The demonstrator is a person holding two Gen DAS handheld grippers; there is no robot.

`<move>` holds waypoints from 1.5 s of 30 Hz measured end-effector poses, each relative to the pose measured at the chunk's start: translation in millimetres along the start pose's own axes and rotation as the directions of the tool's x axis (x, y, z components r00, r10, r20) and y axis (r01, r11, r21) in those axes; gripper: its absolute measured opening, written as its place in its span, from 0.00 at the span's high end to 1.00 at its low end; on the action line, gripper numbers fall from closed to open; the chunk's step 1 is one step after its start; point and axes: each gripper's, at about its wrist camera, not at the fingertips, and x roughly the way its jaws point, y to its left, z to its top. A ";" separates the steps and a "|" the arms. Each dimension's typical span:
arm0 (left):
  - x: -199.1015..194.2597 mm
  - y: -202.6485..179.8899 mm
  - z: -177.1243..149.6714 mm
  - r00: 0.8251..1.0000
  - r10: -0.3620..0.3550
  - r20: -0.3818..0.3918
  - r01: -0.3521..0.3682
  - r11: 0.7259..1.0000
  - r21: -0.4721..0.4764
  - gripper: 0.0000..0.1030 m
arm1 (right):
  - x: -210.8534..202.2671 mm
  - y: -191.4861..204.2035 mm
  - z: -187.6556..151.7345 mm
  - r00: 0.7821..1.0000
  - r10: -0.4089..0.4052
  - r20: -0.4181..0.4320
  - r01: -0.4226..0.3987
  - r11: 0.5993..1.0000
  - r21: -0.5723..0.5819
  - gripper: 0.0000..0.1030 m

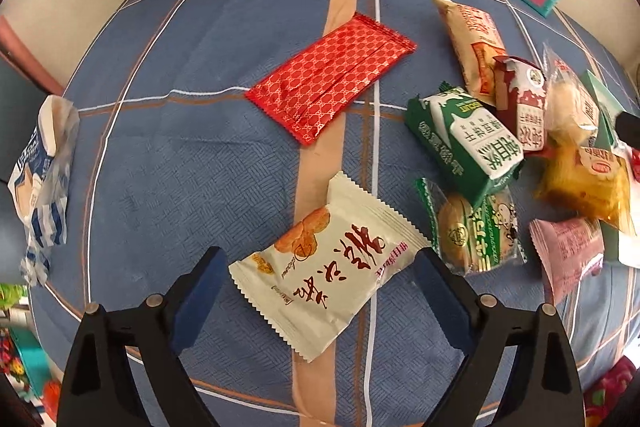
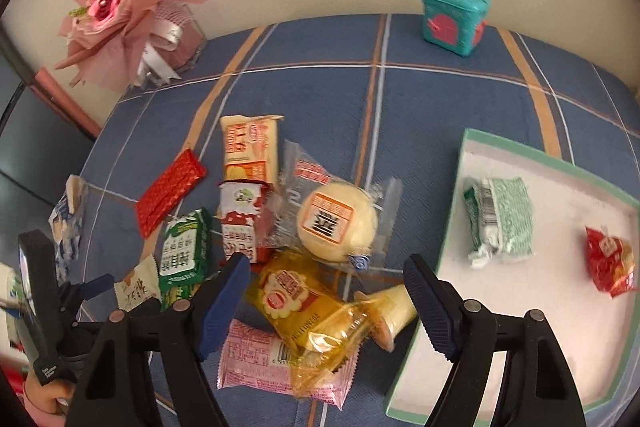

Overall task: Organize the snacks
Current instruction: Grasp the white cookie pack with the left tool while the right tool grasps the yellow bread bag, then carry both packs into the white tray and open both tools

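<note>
The left claw (image 1: 320, 291) stands spread, its blue pads on either side of a cream cookie packet (image 1: 332, 279) lying flat on the blue plaid counter (image 1: 192, 167); the right pad looks to touch the packet's edge, the left stands clear. The right claw (image 2: 328, 295) is likewise released, poised over a yellow packet (image 2: 312, 323) atop a pink one (image 2: 260, 359). Beyond lie the heaped snacks (green, red-and-white, round bun). The green-rimmed tray (image 2: 452, 227) holds two packets. A teal box (image 2: 452, 17) stands farthest.
</note>
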 end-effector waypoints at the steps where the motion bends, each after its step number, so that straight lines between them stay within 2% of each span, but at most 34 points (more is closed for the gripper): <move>1: -2.5 -0.6 3.8 1.000 -0.004 0.001 0.004 1.000 0.008 0.08 | 2.5 4.4 1.4 1.000 -0.005 -0.006 0.005 1.000 -0.028 0.21; 2: -6.9 -0.2 5.1 1.000 -0.008 0.002 0.008 1.000 0.018 0.08 | 5.3 8.3 2.1 1.000 -0.014 -0.009 0.013 0.999 -0.050 0.22; 5: -14.3 -7.1 11.7 1.000 -0.004 0.014 0.003 0.999 0.055 0.08 | 9.6 15.7 0.5 0.999 -0.018 -0.040 0.013 0.993 -0.113 0.34; 10: -23.7 -21.7 21.2 1.000 0.011 0.001 -0.011 0.994 0.108 0.08 | 17.9 22.4 -3.2 0.996 -0.021 -0.084 0.007 0.988 -0.156 0.35; 14: -21.1 -23.7 23.6 1.000 0.007 -0.026 -0.005 0.994 0.108 0.09 | 23.9 26.0 -10.4 0.991 -0.031 -0.130 0.008 0.984 -0.177 0.35; 15: -20.9 -24.6 23.8 0.999 -0.002 -0.034 0.006 0.994 0.108 0.15 | 23.5 27.9 -12.7 0.990 -0.034 -0.137 0.008 0.982 -0.189 0.35; 16: -18.2 -25.4 24.6 0.999 -0.008 -0.042 0.013 0.994 0.109 0.27 | 23.3 30.3 -15.2 0.989 -0.037 -0.145 0.007 0.979 -0.202 0.35; 17: -17.0 -25.8 24.7 0.999 -0.012 -0.051 0.018 0.994 0.110 0.30 | 23.1 33.0 -18.0 0.988 -0.043 -0.151 0.009 0.977 -0.215 0.35; 22: -16.2 -25.7 26.8 0.998 -0.004 -0.060 0.009 0.995 0.099 0.32 | 28.1 45.1 -32.0 0.980 -0.127 -0.152 0.076 0.950 -0.303 0.35; 24: -15.6 -26.1 28.1 0.998 0.003 -0.059 0.003 0.995 0.105 0.32 | 35.9 45.5 -36.1 0.974 -0.158 -0.160 0.099 0.940 -0.327 0.43; 28: -12.3 -13.1 14.4 0.998 0.018 -0.053 -0.013 0.996 0.087 0.36 | 49.7 40.4 -41.0 0.967 -0.155 -0.203 0.085 0.944 -0.318 0.48; 32: -16.8 -9.7 10.0 0.999 0.018 -0.035 -0.015 0.998 0.066 0.38 | 51.2 38.4 -43.0 0.967 -0.153 -0.203 0.083 0.945 -0.316 0.54; 34: -16.0 -5.1 6.3 1.000 0.009 -0.023 -0.007 0.998 0.060 0.45 | 48.8 37.2 -43.7 0.969 -0.148 -0.199 0.080 0.947 -0.312 0.55; 36: -15.7 -1.9 3.1 1.000 0.005 -0.013 -0.004 0.999 0.050 0.46 | 45.4 34.9 -44.5 0.970 -0.137 -0.200 0.073 0.952 -0.296 0.57; 45: -43.1 10.6 -13.0 0.999 -0.033 0.011 0.033 0.999 -0.039 0.47 | 14.9 21.6 -48.3 0.983 -0.054 -0.176 0.011 0.972 -0.233 0.58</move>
